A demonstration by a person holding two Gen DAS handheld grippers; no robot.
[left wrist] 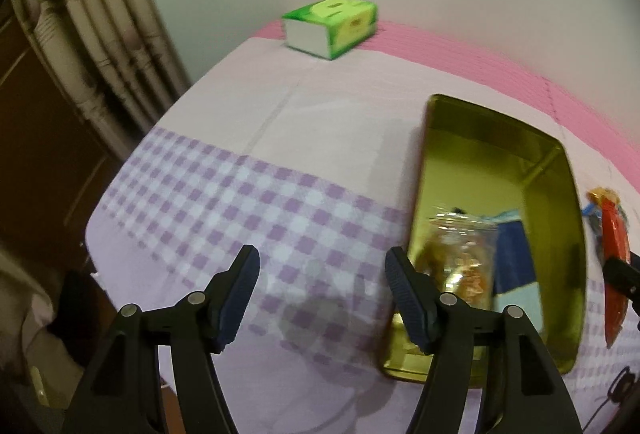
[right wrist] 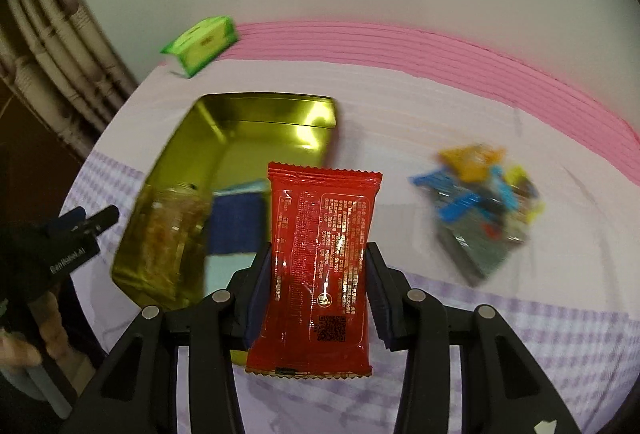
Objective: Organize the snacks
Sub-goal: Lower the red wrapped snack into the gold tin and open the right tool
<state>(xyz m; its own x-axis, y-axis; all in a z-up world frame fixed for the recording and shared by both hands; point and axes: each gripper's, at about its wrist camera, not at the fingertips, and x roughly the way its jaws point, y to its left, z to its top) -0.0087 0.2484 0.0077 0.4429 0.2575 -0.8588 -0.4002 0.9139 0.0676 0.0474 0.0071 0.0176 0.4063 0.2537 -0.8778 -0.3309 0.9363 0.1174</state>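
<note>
At lower left, the left gripper (left wrist: 320,286) hung released and empty beside the gold tin (right wrist: 256,106). At centre, the right gripper (right wrist: 318,282) clenched the red packet (right wrist: 322,254); it should lower flat into the tin's free space before releasing.

The bench (right wrist: 440,106) wears a lilac cloth, checked toward the near edge, pink band along the far edge. A gold tin (right wrist: 256,122) sits mid-bench, a green tissue pack (left wrist: 332,26) at the far left corner, a snack pile (right wrist: 480,202) toward the right edge.
</note>
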